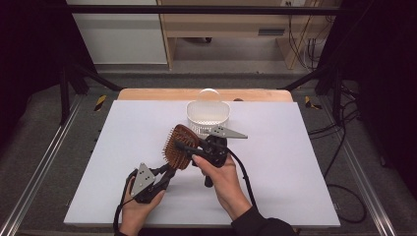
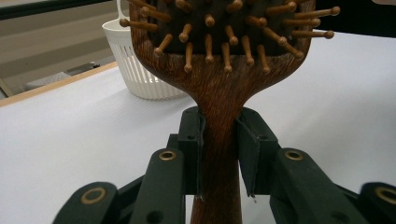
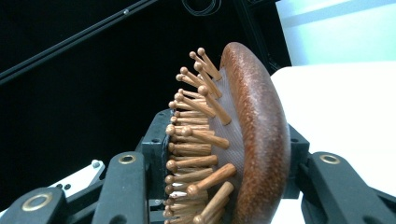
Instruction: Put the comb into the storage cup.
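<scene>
At frame centre, one wooden hairbrush (image 1: 178,146) is held off the white table (image 1: 295,162), its handle pinched by the left gripper (image 1: 164,173) and its head clamped by the right gripper (image 1: 194,146), below one white basket (image 1: 208,116); no writing is legible.

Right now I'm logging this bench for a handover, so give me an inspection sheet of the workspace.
Surface: white table top, wooden edge at the far side.
Job's things: wooden hairbrush held above the table; white basket stands beyond it.
Clutter: nothing seen.
Grippers: left gripper shut on the brush handle; right gripper has its jaws on either side of the brush head, bristle side and back.
Cables: one trails from each gripper; more lie on the floor at right.
Surroundings: black frame rails, pale wooden furniture behind, grey floor.
</scene>
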